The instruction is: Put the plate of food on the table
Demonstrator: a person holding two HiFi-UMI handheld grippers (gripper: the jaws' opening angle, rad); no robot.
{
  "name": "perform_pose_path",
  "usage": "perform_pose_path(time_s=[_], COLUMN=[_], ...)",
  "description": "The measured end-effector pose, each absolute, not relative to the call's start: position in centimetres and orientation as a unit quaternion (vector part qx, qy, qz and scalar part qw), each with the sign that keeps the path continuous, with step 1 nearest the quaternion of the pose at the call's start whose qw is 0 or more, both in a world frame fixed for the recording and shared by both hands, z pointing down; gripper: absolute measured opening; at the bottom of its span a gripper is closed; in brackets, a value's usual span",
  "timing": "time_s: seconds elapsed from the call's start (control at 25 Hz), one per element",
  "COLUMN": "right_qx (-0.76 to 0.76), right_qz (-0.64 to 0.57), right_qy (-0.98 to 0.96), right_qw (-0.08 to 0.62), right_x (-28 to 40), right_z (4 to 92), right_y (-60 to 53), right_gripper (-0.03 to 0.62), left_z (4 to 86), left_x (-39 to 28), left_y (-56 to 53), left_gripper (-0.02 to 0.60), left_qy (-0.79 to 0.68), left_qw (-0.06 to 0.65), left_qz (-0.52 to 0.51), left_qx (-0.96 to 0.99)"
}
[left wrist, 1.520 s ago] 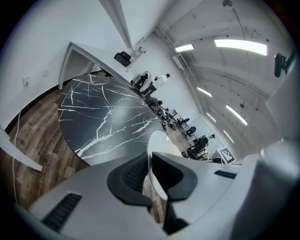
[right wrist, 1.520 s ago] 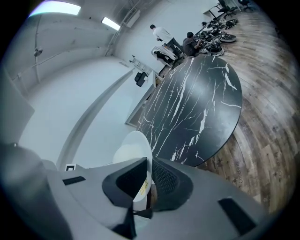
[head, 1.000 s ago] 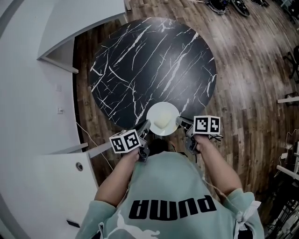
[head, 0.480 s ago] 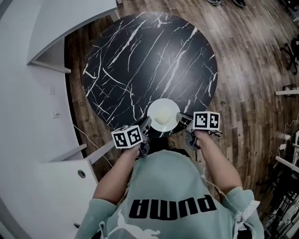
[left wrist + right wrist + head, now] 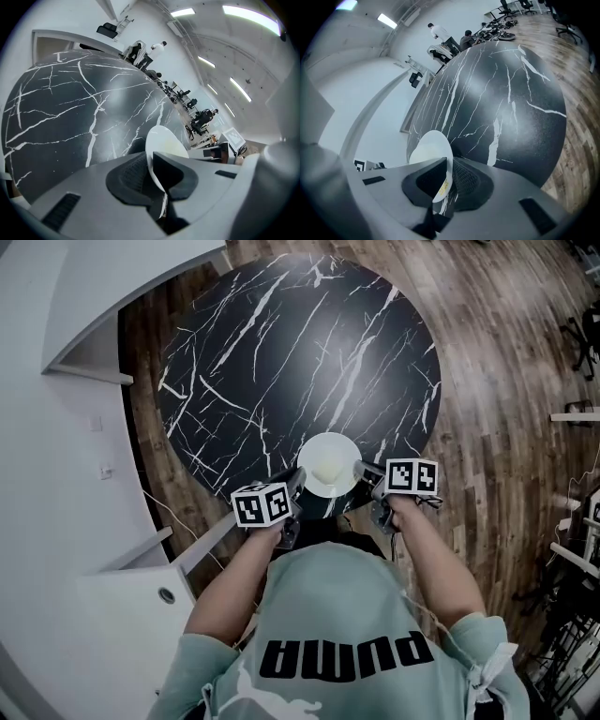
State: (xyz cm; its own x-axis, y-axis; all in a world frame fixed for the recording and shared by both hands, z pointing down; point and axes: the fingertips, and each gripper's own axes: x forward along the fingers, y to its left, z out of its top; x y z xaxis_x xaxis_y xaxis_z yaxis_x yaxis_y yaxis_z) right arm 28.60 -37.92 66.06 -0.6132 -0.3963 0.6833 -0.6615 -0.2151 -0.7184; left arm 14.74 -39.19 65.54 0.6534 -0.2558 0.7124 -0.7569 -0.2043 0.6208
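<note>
A white plate (image 5: 329, 463) with pale food on it hangs over the near edge of the round black marble table (image 5: 281, 352). My left gripper (image 5: 293, 486) is shut on the plate's left rim and my right gripper (image 5: 362, 474) is shut on its right rim. In the left gripper view the plate (image 5: 161, 145) stands edge-on between the jaws of the left gripper (image 5: 152, 176), with the table (image 5: 70, 112) beyond. In the right gripper view the plate (image 5: 431, 152) is clamped by the right gripper (image 5: 446, 180) in the same way over the table (image 5: 501, 93).
A white curved counter (image 5: 66, 381) runs along the left of the table, with a white cabinet (image 5: 131, 606) near my left arm. Wood floor (image 5: 506, 409) surrounds the table on the right. People and office chairs (image 5: 454, 40) stand far off.
Both grippers have carried the plate forward, so the table's near edge now lies under the plate. The grip on both rims is unchanged.
</note>
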Motion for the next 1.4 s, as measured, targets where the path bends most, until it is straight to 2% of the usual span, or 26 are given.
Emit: perform_pose_path(time_s=[1.4], right_qx=[0.462], right_qz=[0.609], right_qy=[-0.625], right_qw=[0.158], right_x=[28.9], right_z=[68.6], right_y=[-40.8], right_gripper=[0.051], left_z=[69.1], left_x=[15.0], left_y=[-41.0], left_gripper=[0.061], left_qy=[-0.34], left_qw=[0.481], left_qz=[0.285], left_qx=[0.756])
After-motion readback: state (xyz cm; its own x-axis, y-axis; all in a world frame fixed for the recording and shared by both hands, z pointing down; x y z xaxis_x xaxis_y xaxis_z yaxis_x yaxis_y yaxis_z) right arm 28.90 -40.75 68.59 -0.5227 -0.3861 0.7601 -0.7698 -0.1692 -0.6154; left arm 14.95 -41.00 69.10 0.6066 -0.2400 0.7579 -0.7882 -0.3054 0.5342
